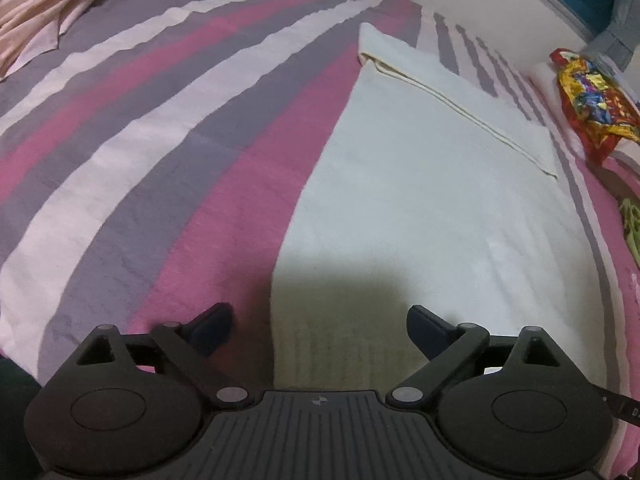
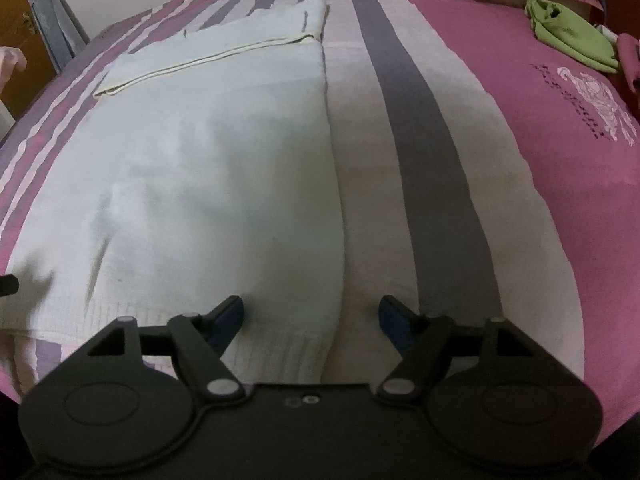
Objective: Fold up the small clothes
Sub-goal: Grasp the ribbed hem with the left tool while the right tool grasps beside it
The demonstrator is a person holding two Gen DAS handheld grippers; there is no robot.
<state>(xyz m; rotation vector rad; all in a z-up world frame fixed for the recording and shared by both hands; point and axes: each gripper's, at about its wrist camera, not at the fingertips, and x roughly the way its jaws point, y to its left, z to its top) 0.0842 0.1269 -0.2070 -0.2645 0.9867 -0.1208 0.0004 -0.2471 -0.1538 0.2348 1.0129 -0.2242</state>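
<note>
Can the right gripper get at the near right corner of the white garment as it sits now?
Probably yes. The right gripper is open, and the ribbed hem corner of the white garment lies flat on the striped bedspread between its fingers, with nothing on top of it.

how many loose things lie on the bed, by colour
white garment: 1
green cloth: 1
red and yellow packet: 1
pale pink cloth: 1
total: 4
</note>
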